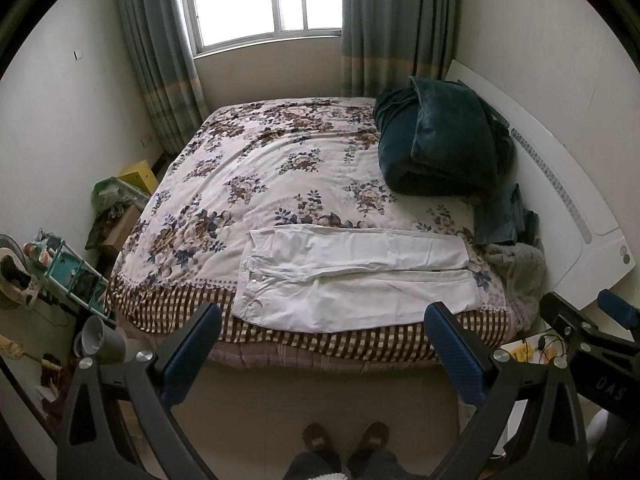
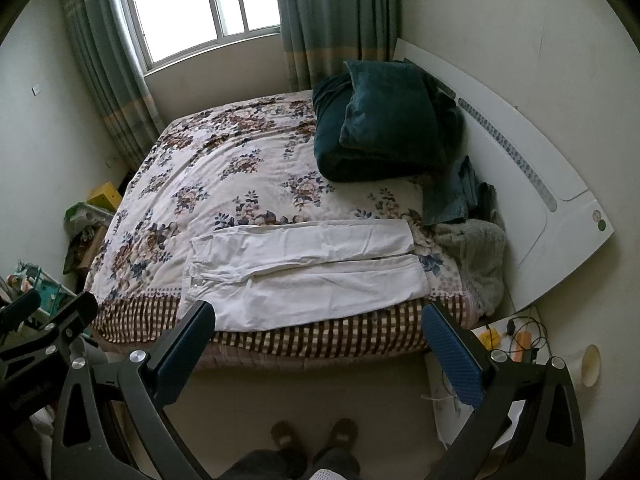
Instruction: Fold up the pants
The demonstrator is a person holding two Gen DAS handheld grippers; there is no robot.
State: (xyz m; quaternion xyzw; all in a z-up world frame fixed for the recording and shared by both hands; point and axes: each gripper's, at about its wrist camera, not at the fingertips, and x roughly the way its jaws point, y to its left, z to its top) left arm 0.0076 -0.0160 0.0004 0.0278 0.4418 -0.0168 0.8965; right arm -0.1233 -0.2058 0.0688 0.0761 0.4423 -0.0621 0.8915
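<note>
The white pants point(image 1: 352, 280) lay flat along the near edge of the bed point(image 1: 192, 216), waistband toward its left side and both legs running right toward the headboard point(image 1: 560, 208), the hems stopping short of the near right corner. They looked like a light woven cloth, limp and easily creased, likely to sag unless lifted at two points, so the waistband corner and the hem corner seemed the sensible holds. The left gripper point(image 1: 322, 320) hung above the floor short of the bed, fingers spread wide and empty. The right gripper point(image 2: 318, 318) was likewise wide open, holding nothing.
</note>
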